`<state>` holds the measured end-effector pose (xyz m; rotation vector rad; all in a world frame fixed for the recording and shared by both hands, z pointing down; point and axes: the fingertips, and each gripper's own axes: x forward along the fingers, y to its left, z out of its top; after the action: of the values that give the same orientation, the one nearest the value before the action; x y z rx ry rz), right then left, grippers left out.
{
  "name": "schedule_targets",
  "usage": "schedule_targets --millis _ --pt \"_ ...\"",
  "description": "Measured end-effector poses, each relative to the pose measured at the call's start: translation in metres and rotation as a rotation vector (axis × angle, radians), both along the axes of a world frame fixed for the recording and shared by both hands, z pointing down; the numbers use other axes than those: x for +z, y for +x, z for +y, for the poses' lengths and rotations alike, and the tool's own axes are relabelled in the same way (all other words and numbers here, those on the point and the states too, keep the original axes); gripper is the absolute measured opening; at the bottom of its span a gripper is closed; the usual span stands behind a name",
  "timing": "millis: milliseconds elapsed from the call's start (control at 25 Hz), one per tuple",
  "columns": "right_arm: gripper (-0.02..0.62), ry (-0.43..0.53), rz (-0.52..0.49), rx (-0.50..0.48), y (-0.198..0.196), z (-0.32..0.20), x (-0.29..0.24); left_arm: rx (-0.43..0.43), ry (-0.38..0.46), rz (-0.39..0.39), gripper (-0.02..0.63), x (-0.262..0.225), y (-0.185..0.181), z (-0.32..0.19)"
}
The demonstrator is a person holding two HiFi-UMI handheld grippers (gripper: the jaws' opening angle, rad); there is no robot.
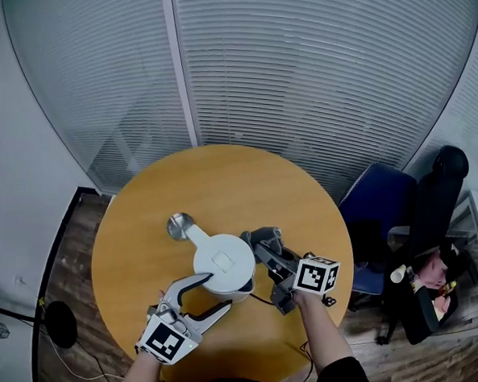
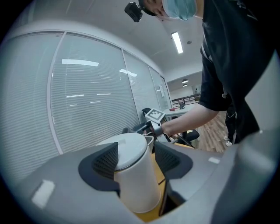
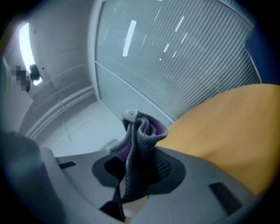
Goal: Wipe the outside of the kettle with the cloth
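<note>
A white kettle (image 1: pixel 225 264) stands upright near the middle of the round wooden table (image 1: pixel 224 173). My left gripper (image 1: pixel 215 292) reaches in from the near side, one jaw on each flank of the kettle (image 2: pixel 131 175), and its black pads (image 2: pixel 104 162) press against the body just under the lid. My right gripper (image 1: pixel 260 248) is at the kettle's right side, shut on a bunched grey and purple cloth (image 1: pixel 265 238). In the right gripper view the cloth (image 3: pixel 142 140) sticks up from between the jaws of the right gripper (image 3: pixel 138 168) and hides the kettle.
A round metal disc (image 1: pixel 179 225) lies on the table just left of and beyond the kettle. A thin black cord (image 1: pixel 258 295) runs by the kettle's near right. A blue chair (image 1: pixel 375 203) and a black office chair (image 1: pixel 435 218) stand at the right. Blinds (image 1: pixel 311 69) close the far side.
</note>
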<state>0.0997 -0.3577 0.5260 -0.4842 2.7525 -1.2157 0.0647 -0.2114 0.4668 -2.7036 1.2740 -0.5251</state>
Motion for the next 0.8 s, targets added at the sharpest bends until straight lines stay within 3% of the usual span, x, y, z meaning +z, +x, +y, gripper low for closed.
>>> schedule_targets --millis 200,400,640,800 --pt "0.112 -0.158 0.130 0.007 0.002 0.002 0.086 -0.005 0.006 0.024 0.253 -0.002 -0.002 0.000" --pt "0.112 -0.198 0.294 0.025 0.008 0.008 0.139 0.003 0.004 0.027 0.253 -0.002 -0.003 -0.001" --pt "0.112 -0.115 0.375 0.004 0.007 0.003 0.136 0.005 0.009 0.035 0.252 -0.003 -0.004 -0.001" --pt "0.112 0.064 0.205 -0.008 -0.008 -0.022 0.053 0.002 0.010 0.049 0.252 -0.004 -0.004 -0.002"
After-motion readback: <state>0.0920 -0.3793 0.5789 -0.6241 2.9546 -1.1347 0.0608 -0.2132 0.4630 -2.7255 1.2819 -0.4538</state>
